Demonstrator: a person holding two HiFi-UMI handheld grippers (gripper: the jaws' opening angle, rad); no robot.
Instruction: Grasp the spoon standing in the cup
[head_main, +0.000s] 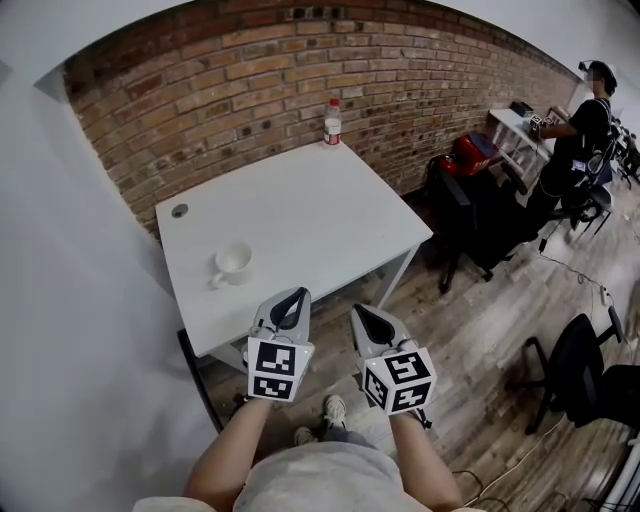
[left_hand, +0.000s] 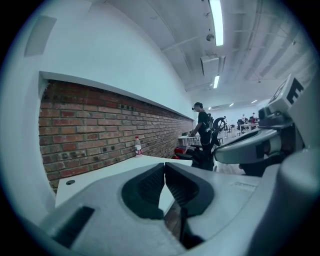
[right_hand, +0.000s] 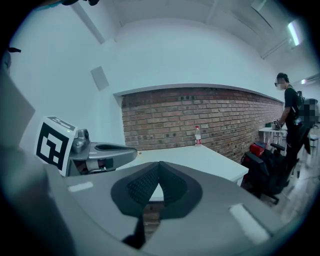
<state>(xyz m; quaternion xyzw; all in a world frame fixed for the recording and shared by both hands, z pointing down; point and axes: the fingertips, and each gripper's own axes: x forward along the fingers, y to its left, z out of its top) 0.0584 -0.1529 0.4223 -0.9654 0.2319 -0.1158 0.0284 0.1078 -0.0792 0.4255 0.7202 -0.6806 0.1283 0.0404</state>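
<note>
Both closed tip-to-tip and empty, left hand-held gripper (head_main: 298, 294), right hand-held gripper (head_main: 358, 309), near cup (head_main: 234, 261).

Head view sits high and looks forward and steeply down on the white table (head_main: 300, 200), with the left gripper (head_main: 296, 293) and right gripper (head_main: 359, 309) low in frame at the near table edge. Left gripper view is low, about tabletop level and just off the near edge. It faces along its touching jaws across the table to the brick wall (left_hand: 100, 135), and the right gripper fills its right side. Right gripper view is equally low and faces the same way, with the left gripper at its left. All three share the table, wall, far-edge bottle (head_main: 332, 122) and the person (head_main: 585, 130) off right.
</note>
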